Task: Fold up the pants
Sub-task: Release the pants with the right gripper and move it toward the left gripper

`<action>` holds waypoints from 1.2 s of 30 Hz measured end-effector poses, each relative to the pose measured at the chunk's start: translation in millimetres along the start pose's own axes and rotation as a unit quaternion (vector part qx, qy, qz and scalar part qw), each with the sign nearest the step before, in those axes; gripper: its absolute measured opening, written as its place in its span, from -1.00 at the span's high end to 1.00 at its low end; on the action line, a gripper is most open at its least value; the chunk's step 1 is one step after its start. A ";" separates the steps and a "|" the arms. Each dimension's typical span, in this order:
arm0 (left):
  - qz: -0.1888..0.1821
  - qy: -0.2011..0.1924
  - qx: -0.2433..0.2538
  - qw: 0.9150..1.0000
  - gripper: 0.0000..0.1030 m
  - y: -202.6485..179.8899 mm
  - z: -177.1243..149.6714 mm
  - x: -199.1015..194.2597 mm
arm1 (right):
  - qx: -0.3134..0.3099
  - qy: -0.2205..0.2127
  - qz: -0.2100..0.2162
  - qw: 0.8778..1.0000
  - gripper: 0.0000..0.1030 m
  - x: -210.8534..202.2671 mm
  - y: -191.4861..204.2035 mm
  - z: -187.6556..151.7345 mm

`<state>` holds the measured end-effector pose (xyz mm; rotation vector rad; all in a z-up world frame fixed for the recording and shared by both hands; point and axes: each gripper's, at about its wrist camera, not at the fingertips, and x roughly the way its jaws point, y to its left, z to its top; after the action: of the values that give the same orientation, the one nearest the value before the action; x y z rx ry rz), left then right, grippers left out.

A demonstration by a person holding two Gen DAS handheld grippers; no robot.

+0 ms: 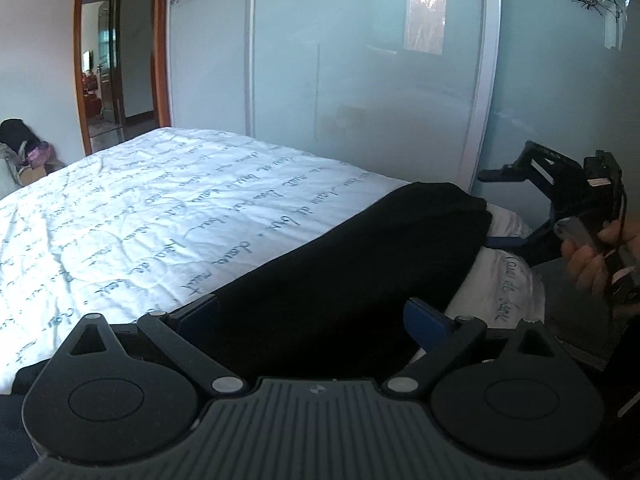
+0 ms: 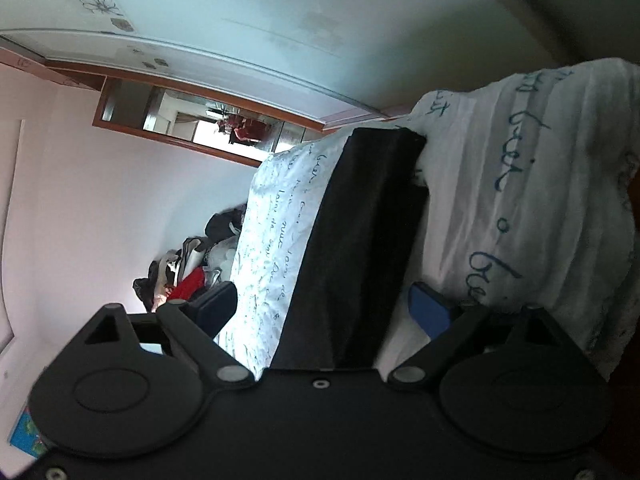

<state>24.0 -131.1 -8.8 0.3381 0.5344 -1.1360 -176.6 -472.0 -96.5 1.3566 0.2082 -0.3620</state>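
Observation:
Black pants [image 1: 360, 264] lie folded in a long band near the edge of a bed covered by a white sheet with blue script [image 1: 160, 200]. My left gripper [image 1: 312, 316] is open, its blue fingers either side of the near end of the pants. My right gripper [image 1: 504, 208] shows at the far end of the pants, held by a hand, open with one finger above and one below the cloth. In the right wrist view, rolled sideways, the pants [image 2: 360, 240] run away between my right gripper's [image 2: 324, 308] spread fingers.
Frosted sliding wardrobe doors [image 1: 360, 80] stand right behind the bed. An open doorway [image 1: 104, 64] is at the far left. A pile of clothes [image 2: 188, 268] lies on the floor by the wall beyond the bed.

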 end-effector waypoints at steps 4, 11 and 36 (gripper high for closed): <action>-0.002 0.016 0.006 1.000 -0.93 -8.1 5.2 14.1 | -0.023 -0.006 0.007 1.000 -0.94 3.2 8.6 -6.2; -0.004 0.023 0.019 1.000 -0.93 -19.6 15.7 26.2 | -0.069 -0.035 -0.004 0.997 -0.86 18.7 13.1 4.7; -0.082 0.067 -0.064 0.992 -0.99 -24.1 121.3 95.5 | -0.465 -0.101 -0.149 0.867 0.90 35.6 66.0 -37.8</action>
<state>60.0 -275.8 38.0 0.2631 0.7616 -1.2366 -116.8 -428.7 -56.5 0.3196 0.3606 -0.5634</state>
